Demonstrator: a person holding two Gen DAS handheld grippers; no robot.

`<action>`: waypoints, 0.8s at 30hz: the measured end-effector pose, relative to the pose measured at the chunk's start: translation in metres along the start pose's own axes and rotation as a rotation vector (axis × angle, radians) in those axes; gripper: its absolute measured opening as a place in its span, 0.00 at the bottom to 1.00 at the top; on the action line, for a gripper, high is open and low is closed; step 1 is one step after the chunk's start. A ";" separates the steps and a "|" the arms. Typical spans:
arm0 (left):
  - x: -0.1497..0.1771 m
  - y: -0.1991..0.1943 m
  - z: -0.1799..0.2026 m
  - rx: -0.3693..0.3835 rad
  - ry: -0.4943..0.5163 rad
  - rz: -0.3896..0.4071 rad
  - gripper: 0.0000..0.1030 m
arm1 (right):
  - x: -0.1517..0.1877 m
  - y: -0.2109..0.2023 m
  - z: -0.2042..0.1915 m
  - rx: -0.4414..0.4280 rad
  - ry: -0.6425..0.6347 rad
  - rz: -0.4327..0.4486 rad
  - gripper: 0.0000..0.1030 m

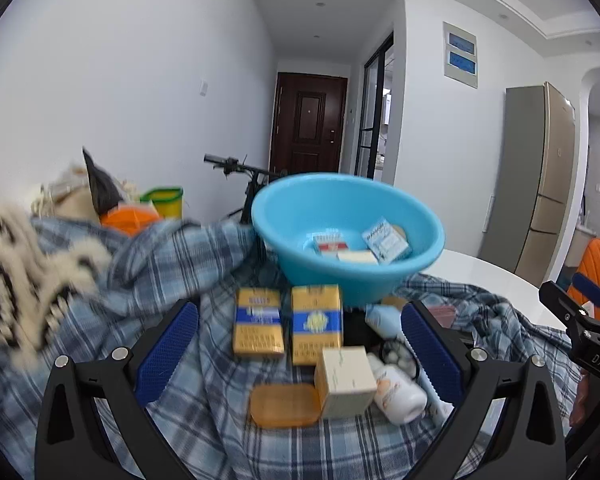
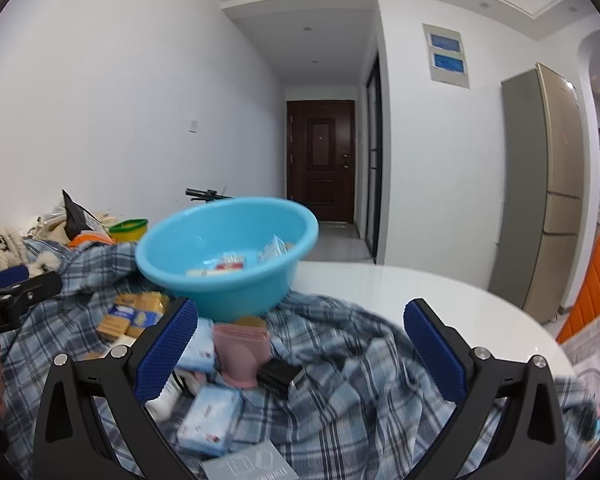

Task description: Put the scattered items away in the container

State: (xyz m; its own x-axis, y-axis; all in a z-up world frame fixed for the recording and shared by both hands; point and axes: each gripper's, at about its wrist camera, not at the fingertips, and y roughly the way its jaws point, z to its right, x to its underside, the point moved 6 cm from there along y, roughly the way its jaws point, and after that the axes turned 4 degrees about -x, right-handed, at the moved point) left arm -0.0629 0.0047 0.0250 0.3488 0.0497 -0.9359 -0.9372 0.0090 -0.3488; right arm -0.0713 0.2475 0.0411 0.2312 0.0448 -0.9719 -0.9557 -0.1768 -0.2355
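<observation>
- The left tool is spread wide and grasps nothing; its two blue pads frame a cluster of scattered items just in front of the blue basin.
- The right tool is likewise released and empty, hovering over the plaid cloth in front of the basin.
- Between the left tool's fingers, in front of the basin: two gold-and-blue packs side by side, one cream box standing upright, one amber translucent case touching the box's left side, and one white bottle lying on its side against the box's right.
- Just in front of the basin in the right view: one pink pouch, one small black object touching it on the right, and at least two pale blue tissue packs, blurred.
- One grey flat card lies nearest the right camera, well in front of the basin.
- The basin stands on the plaid cloth and holds at least three small packets: one red-and-white pack, one cream bar, one blue-and-white pack.
- The cloth covers part of the white desk; bare desk shows to the right of the basin.
- Left of the basin lie a fuzzy black-and-white garment and one yellow tub with a green rim.
</observation>
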 end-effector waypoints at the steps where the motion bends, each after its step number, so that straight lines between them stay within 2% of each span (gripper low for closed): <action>1: -0.009 -0.002 0.002 -0.001 0.019 0.012 1.00 | -0.008 -0.001 -0.001 -0.012 -0.006 0.008 1.00; 5: -0.054 -0.013 0.009 -0.008 0.071 0.084 1.00 | -0.049 -0.006 -0.011 -0.040 -0.039 0.056 1.00; 10: -0.108 -0.039 0.016 0.007 0.075 0.183 1.00 | -0.100 -0.021 -0.020 -0.073 -0.041 0.129 1.00; 13: -0.127 -0.057 0.021 -0.001 0.088 0.244 1.00 | -0.124 -0.033 -0.023 -0.095 -0.024 0.174 1.00; 17: -0.138 -0.069 0.024 0.007 0.079 0.285 1.00 | -0.136 -0.038 -0.022 -0.111 0.001 0.197 1.00; 21: -0.147 -0.061 0.026 0.055 0.058 0.232 1.00 | -0.143 -0.027 -0.022 -0.130 -0.003 0.154 1.00; 24: -0.151 -0.039 0.028 0.126 0.022 0.112 1.00 | -0.149 -0.014 -0.017 -0.130 0.005 0.117 1.00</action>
State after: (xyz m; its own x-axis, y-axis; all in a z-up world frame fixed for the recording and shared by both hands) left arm -0.0794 0.0249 0.1812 0.2406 0.0356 -0.9700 -0.9635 0.1298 -0.2343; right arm -0.0892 0.2262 0.1894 0.1208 0.0116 -0.9926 -0.9447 -0.3058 -0.1185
